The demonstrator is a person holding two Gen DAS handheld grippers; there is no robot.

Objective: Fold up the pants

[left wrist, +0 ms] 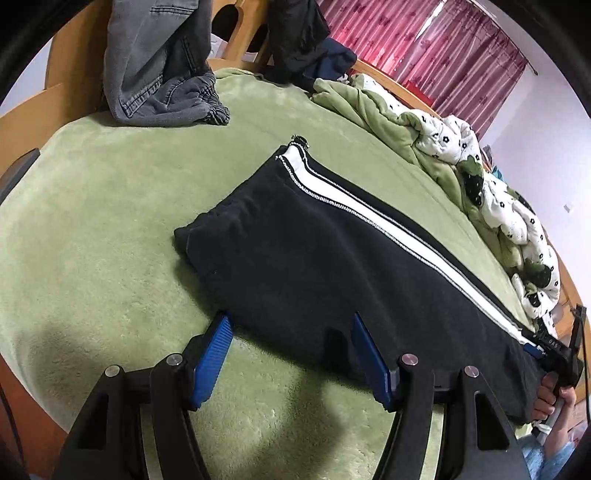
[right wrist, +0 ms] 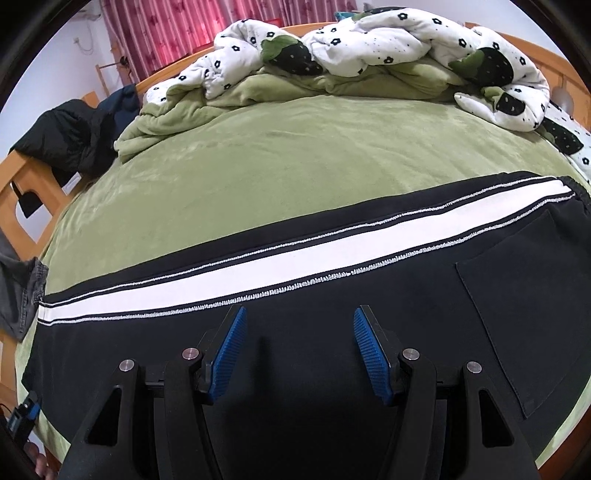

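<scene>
my left tongs [left wrist: 290, 354] spread wide, nothing pinched, hovering at near edge of pants [left wrist: 332, 266] by cuff end. my right tongs [right wrist: 299, 350] spread too, empty, above dark cloth toward waist, back pocket [right wrist: 517, 314] to their right. pants lie flat on green bed [right wrist: 277, 158], legs stacked, white side stripe [right wrist: 258, 266] on far edge. cloth looks soft, thick, limp; likely sags and slides on fleece. best pinch both layers at cuff hem and waistband. beyond: crumpled quilt [right wrist: 369, 40], grey jeans [left wrist: 162, 66], pink curtain [left wrist: 424, 33].
</scene>
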